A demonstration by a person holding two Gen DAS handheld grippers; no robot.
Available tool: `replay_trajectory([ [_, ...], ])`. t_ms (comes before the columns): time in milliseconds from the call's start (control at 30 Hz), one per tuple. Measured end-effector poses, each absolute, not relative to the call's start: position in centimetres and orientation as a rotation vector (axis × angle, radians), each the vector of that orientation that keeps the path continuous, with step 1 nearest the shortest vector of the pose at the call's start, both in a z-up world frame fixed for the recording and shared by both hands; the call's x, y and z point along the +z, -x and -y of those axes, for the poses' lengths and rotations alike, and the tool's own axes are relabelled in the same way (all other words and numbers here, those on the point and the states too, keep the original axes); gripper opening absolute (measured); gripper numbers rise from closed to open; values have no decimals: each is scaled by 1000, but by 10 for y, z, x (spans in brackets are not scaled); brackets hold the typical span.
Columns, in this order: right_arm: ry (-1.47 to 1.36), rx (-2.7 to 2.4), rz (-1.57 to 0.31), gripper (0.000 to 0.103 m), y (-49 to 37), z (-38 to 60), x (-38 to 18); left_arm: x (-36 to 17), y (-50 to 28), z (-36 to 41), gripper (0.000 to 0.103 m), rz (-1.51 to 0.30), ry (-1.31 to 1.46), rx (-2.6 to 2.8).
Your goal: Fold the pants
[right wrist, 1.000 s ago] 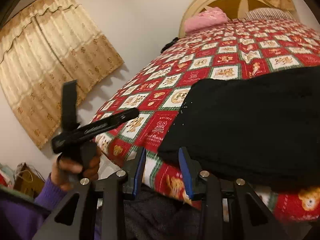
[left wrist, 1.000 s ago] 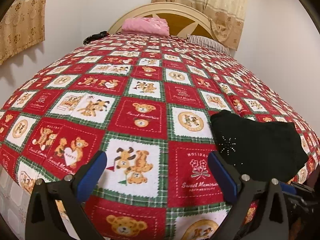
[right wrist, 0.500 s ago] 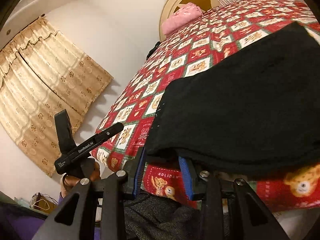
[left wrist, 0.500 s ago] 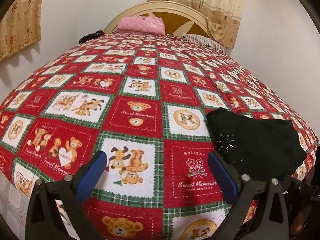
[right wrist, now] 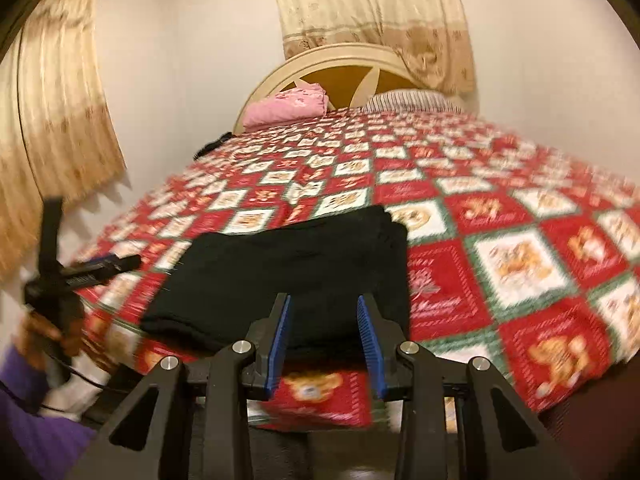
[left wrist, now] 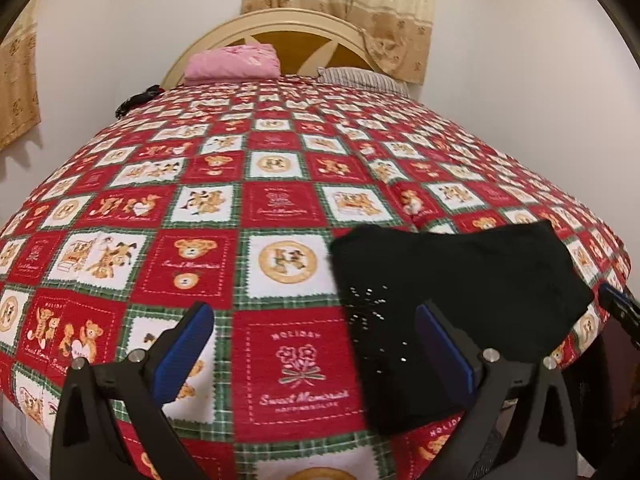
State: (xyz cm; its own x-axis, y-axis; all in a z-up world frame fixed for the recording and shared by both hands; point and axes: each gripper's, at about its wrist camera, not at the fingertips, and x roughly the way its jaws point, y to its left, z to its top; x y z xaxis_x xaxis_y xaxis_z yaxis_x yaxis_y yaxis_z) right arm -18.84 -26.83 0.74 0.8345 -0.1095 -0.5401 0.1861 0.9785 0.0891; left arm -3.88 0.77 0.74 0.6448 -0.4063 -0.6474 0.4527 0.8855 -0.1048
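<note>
The black pants (left wrist: 452, 292) lie folded into a compact flat rectangle at the near edge of the bed, on the red teddy-bear quilt (left wrist: 280, 208). They also show in the right wrist view (right wrist: 288, 276). My left gripper (left wrist: 316, 344) is open wide and empty; its right finger hangs over the pants' left part. My right gripper (right wrist: 325, 320) is open and empty, hovering just at the pants' near edge. The left gripper and hand show at the left in the right wrist view (right wrist: 80, 272).
A pink pillow (left wrist: 232, 62) and a striped pillow (left wrist: 360, 78) lie at the headboard (left wrist: 280, 28). A dark object (left wrist: 136, 100) sits at the bed's far left edge. Curtains (right wrist: 60, 140) hang on the walls. The right wrist view is blurred.
My right gripper opened wider and swung right and up, now level behind the pants' near edge. My left gripper moved right, closer to the pants. The pants stayed put.
</note>
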Motion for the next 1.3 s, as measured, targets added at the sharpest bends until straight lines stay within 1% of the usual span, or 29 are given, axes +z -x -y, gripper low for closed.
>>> replay_trajectory([
  [200, -60, -174, -628, 36, 176, 269, -13, 11, 43, -9, 103, -711, -86, -471],
  [233, -22, -183, -626, 30, 177, 266, -14, 11, 43, -8, 103, -713, -86, -468],
  [300, 37, -192, -651, 16, 177, 263, -18, 11, 42, -8, 103, -715, -80, -466],
  [433, 111, -192, -670, 10, 176, 264, -16, 9, 42, -5, 103, -727, -72, -476],
  [500, 161, -226, -652, 10, 177, 266, -10, 9, 44, -3, 103, -723, -82, -481],
  [600, 148, -225, -638, 10, 178, 275, -3, 11, 46, 1, 103, -712, -100, -484],
  [733, 241, -238, -698, 10, 174, 270, -24, 11, 47, 11, 103, -717, -95, -517],
  [900, 227, -236, -679, 10, 173, 270, -26, 6, 48, 43, 103, -701, -126, -586],
  [967, 234, -230, -679, 10, 174, 270, -25, -3, 47, 57, 103, -722, -134, -608],
  [1100, 177, -198, -687, 10, 173, 275, -14, -35, 49, 67, 103, -826, -143, -591],
  [1133, 156, -195, -681, 14, 173, 276, -9, -38, 49, 58, 103, -824, -75, -599],
  [1233, 72, -215, -565, 15, 167, 279, 18, -36, 50, 56, 103, -827, -77, -610],
  [1300, 41, -181, -511, 15, 148, 273, 30, -37, 51, 57, 103, -828, -74, -602],
])
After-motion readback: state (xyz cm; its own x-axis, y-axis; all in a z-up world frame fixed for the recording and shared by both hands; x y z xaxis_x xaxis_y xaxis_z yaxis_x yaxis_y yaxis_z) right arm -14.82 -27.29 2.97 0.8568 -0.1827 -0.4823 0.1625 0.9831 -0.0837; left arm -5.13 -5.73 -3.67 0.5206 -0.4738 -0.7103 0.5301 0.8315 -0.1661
